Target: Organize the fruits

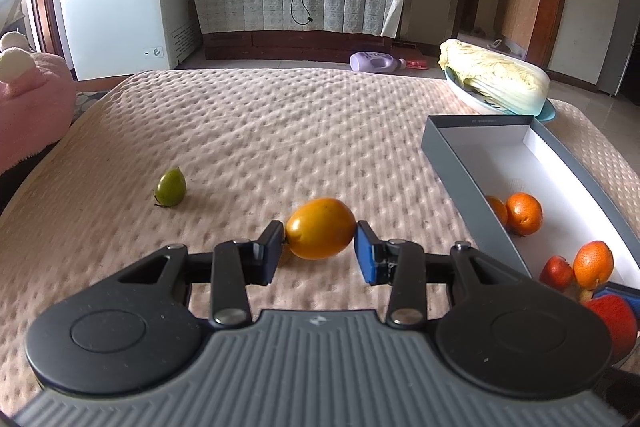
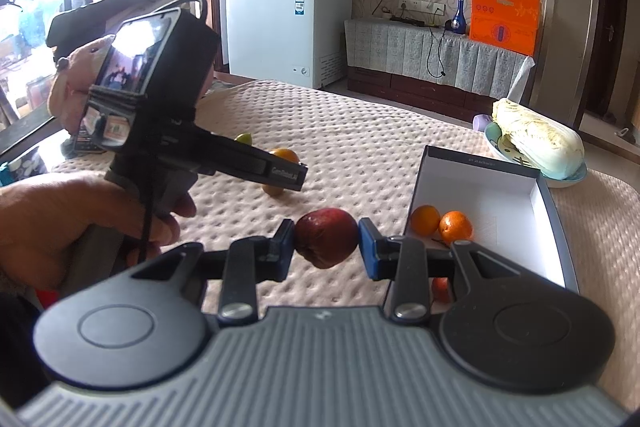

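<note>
Quilted beige table cover (image 1: 280,131): soft, dimpled, carrying all items.

Grey box (image 1: 452,163), white inside, at the right side of the table: holding two oranges (image 1: 524,213) side by side near the left wall, plus a third orange (image 1: 593,264) and a red fruit (image 1: 557,271) nearer the camera. Far end of the box bare. Blue-rimmed dish (image 2: 576,175) just beyond the box: holding one napa cabbage (image 1: 496,79), nothing else.

Left gripper (image 1: 320,247): jaws closed on a yellow-orange oval fruit (image 1: 321,233), pads pressing its two ends. From the right wrist view, fruit seen low over the cover or resting on it; cannot tell which. Person's hand (image 2: 60,227) wrapped round the handle.

Right gripper (image 2: 326,247): jaws clamped on a dark red wrinkled fruit (image 2: 326,242), held just left of the box's near left wall, not yet over the interior.

Small green fruit (image 1: 171,187): loose on the cover, well left of the box, untouched.

Risks, as judged:
- Oval fruit held end to end on a smooth skin: likely to pivot or squirt out if the grip eases during the carry.
- Red fruit close to the box wall: possible knock against the rim, shifting the light box.
- Both grippers bound for the same box: possible crossing or collision.
- Dropped round fruit apt to roll across the cover.
</note>
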Demonstrator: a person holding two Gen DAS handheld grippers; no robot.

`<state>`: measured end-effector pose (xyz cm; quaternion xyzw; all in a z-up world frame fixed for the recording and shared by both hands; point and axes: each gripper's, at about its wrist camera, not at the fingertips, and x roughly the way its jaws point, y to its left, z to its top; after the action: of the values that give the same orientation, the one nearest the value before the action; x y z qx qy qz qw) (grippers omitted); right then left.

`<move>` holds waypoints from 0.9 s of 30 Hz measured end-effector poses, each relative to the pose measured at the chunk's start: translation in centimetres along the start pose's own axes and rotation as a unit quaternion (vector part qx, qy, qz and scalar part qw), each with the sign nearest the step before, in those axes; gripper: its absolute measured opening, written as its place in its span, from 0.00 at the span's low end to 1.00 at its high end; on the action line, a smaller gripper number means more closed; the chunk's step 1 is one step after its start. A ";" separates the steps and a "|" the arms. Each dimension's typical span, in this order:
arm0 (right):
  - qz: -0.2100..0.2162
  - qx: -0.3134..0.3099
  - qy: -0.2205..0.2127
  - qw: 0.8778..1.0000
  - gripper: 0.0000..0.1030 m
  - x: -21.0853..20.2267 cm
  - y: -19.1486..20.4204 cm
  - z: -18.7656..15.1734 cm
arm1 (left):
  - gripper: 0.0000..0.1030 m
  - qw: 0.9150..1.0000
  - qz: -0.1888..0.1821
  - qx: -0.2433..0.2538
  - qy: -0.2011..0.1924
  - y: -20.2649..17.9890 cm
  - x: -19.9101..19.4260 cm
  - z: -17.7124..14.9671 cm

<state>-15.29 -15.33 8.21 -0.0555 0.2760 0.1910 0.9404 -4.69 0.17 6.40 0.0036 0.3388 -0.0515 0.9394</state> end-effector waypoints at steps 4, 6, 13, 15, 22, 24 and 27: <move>0.000 0.000 0.000 1.000 0.36 0.0 0.0 0.0 | 0.43 1.000 -0.004 0.001 -0.002 -0.4 -0.1 0.1; -0.001 0.000 0.000 1.000 0.36 0.0 0.0 0.0 | 0.43 1.000 -0.005 0.004 -0.003 -0.7 -0.1 0.1; -0.006 0.001 -0.001 1.000 0.36 -0.5 -0.5 0.0 | 0.43 1.000 -0.011 0.014 -0.011 -1.8 -0.3 0.2; -0.008 0.002 -0.001 1.000 0.36 -0.7 -0.7 -0.1 | 0.43 1.000 -0.013 0.017 -0.014 -2.2 -0.4 0.2; -0.018 0.006 0.002 1.000 0.36 -1.1 -1.5 -0.5 | 0.43 0.999 -0.029 0.024 -0.021 -3.9 -0.6 0.3; -0.020 0.007 0.002 1.000 0.36 -1.2 -1.8 -0.7 | 0.43 0.999 -0.033 0.025 -0.022 -4.5 -0.6 0.4; -0.025 0.008 0.003 1.000 0.36 -1.4 -2.2 -0.8 | 0.43 0.998 -0.043 0.026 -0.026 -5.3 -0.7 0.4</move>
<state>-15.94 -18.01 8.26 -0.0552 0.2788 0.1650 0.9445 -5.47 -5.01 7.32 0.0124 0.3127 -0.1009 0.9444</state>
